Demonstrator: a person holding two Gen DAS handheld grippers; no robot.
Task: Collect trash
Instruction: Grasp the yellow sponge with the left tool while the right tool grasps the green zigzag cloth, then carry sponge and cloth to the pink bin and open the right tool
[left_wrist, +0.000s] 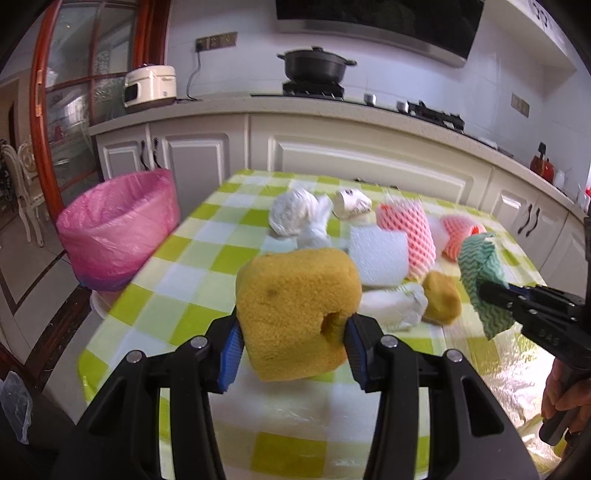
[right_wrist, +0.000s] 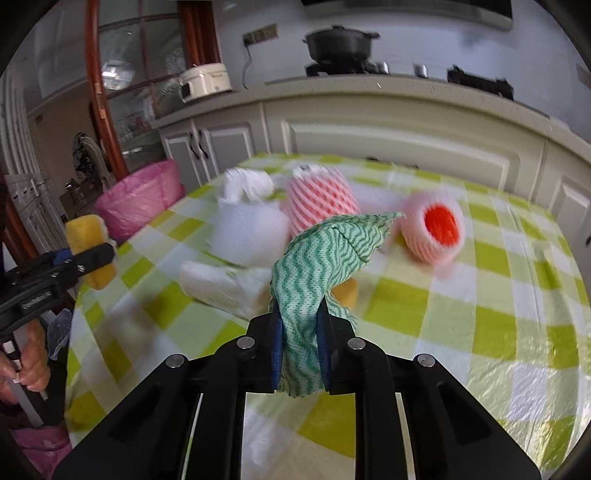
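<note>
My left gripper (left_wrist: 291, 328) is shut on a big yellow sponge (left_wrist: 295, 310) and holds it above the checked table (left_wrist: 184, 295). It also shows in the right wrist view (right_wrist: 90, 251). My right gripper (right_wrist: 300, 332) is shut on a green wavy-patterned cloth (right_wrist: 317, 266), lifted over the table; the cloth shows in the left wrist view (left_wrist: 480, 277) too. A bin with a pink bag (left_wrist: 118, 229) stands left of the table. On the table lie a small yellow sponge (left_wrist: 441, 297), white foam (left_wrist: 378, 258), pink foam nets (left_wrist: 406, 232) and white bags (left_wrist: 295, 214).
White kitchen cabinets (left_wrist: 332, 155) run behind the table, with a black pot (left_wrist: 314, 66) on the stove and a rice cooker (left_wrist: 149, 88). A paper cup (left_wrist: 351, 203) lies at the table's far side. A wooden-framed glass door (left_wrist: 74, 92) is at the left.
</note>
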